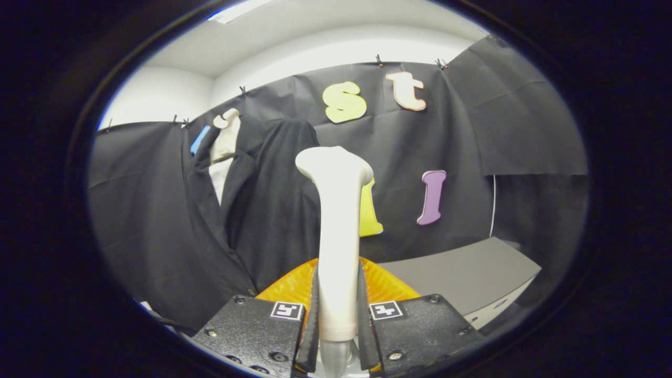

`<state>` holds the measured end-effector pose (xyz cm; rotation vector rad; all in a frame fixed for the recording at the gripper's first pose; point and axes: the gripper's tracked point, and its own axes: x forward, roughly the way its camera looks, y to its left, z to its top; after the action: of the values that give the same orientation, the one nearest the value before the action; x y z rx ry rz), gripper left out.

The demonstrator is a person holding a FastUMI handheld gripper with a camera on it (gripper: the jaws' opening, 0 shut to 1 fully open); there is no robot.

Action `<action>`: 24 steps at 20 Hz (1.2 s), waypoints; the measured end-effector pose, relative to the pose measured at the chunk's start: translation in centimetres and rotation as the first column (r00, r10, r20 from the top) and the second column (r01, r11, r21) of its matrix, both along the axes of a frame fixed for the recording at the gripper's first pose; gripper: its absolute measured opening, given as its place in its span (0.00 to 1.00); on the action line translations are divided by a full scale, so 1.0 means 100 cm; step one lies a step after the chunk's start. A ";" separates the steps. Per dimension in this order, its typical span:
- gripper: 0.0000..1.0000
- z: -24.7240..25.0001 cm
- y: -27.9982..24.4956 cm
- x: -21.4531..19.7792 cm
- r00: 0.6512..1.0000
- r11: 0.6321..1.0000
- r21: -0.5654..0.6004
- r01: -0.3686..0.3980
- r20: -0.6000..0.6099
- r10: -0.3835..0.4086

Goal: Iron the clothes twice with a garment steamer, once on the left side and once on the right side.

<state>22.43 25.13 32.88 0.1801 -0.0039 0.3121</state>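
Currently my gripper (pixel 338 320) clamped on garment steamer (pixel 336 220) handle, both fingers pressing its sides. Steamer's long axis upright, head beyond fingertips. Dark jacket (pixel 252 210) hangs ahead, left of steamer head, apart; next pass needs leftward swing.

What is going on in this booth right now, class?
The handheld gripper is shut on the white handle of a garment steamer, holding it upright between its fingers. The steamer head points toward a dark jacket hanging on the booth wall beyond the fingers, but does not look to be touching it. An orange base sits just ahead of the fingers, beside a grey box.
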 end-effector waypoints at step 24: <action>0.33 0.085 0.114 0.004 0.935 0.998 -0.057 0.010 0.355 0.011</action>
<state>22.83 36.55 41.41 0.0635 -0.3533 0.3412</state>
